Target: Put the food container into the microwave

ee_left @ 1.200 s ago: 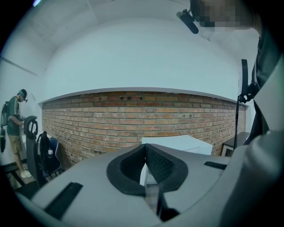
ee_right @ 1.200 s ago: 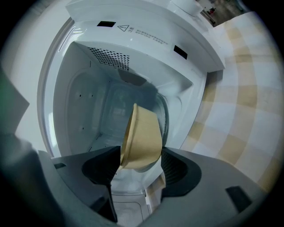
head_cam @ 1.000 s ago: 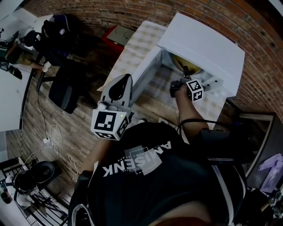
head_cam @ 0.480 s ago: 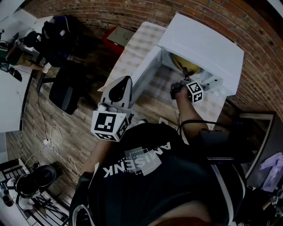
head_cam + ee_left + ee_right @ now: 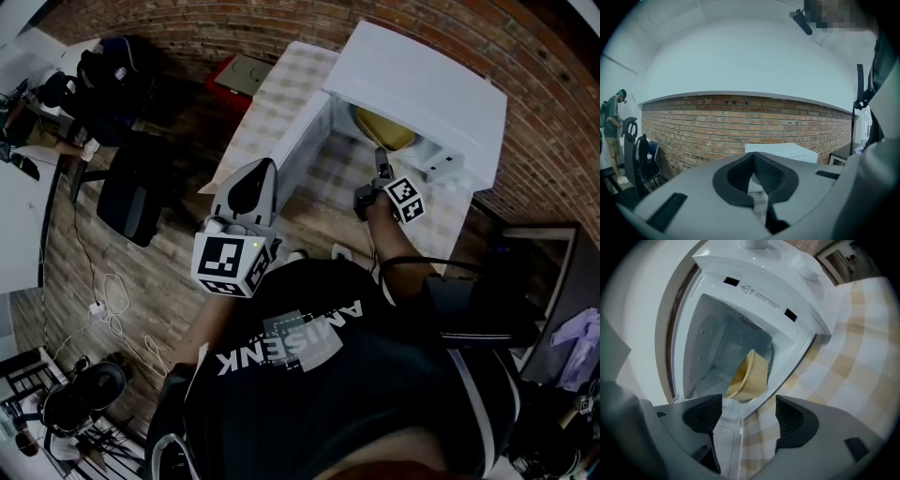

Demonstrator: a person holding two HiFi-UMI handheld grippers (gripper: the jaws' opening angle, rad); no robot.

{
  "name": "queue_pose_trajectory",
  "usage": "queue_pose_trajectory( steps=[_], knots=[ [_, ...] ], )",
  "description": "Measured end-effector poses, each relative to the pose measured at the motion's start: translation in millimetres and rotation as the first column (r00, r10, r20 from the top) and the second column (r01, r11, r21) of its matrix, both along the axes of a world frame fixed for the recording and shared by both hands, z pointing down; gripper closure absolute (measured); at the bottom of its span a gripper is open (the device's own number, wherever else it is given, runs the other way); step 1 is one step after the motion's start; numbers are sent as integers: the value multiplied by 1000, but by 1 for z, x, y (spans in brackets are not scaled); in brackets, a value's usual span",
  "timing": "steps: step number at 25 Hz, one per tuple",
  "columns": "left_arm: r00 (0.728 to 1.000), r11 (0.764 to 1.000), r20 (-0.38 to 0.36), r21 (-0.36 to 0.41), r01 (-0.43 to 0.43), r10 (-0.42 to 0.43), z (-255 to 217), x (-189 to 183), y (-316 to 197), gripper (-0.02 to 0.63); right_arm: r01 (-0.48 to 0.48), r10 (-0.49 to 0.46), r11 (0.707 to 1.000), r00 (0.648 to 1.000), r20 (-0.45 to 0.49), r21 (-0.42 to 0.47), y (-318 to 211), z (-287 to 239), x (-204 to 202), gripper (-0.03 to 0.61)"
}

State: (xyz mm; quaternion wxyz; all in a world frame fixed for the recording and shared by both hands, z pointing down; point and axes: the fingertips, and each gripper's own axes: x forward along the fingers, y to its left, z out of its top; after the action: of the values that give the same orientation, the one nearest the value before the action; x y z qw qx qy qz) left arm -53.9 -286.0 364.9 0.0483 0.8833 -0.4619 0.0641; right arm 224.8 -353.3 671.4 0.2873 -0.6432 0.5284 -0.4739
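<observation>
Lying beyond just-opened right claw (image 5: 747, 412): container (image 5: 751, 376)

Yellow food container (image 5: 749, 376) inside white microwave (image 5: 422, 89); door (image 5: 302, 155) open.

Person in a black T-shirt (image 5: 309, 375) with white lettering, whose grey plastic left tongs (image 5: 266, 169) and right tongs (image 5: 380, 157) each carry a black-and-white marker cube (image 5: 230, 265).

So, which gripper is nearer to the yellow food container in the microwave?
Right. The right gripper is open just in front of the food container, at the mouth of the microwave. The left gripper is farther back, to the left.
</observation>
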Motion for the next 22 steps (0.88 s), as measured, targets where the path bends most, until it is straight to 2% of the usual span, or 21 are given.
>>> queue_pose_trajectory(
  steps=[3,9,15,16,17,18,22],
  knots=[
    [1000,1000,-8,-6,-16,16,2,6,2,601,54,-56,998,996,-73,-31,13,1,-6,238],
    [998,998,-19,-12,-56,56,0,19,2,601,71,-82,994,987,-137,-80,24,1,6,239],
    [999,999,-23,-2,-47,47,0,15,6,601,148,-170,984,954,-247,-104,19,0,2,257],
    [999,999,-24,-2,-41,41,0,14,6,601,151,-176,982,947,-267,-112,20,-1,2,314],
    [999,999,-24,-2,-35,35,0,12,7,601,152,-181,981,941,-285,-119,20,-1,2,460],
    [999,1000,-24,-2,-29,29,0,11,7,601,154,-185,980,936,-300,-122,20,-2,1,491],
    [999,1000,-25,-4,-23,23,1,10,6,601,160,-190,980,931,-312,-121,17,-3,0,503]
  ],
)
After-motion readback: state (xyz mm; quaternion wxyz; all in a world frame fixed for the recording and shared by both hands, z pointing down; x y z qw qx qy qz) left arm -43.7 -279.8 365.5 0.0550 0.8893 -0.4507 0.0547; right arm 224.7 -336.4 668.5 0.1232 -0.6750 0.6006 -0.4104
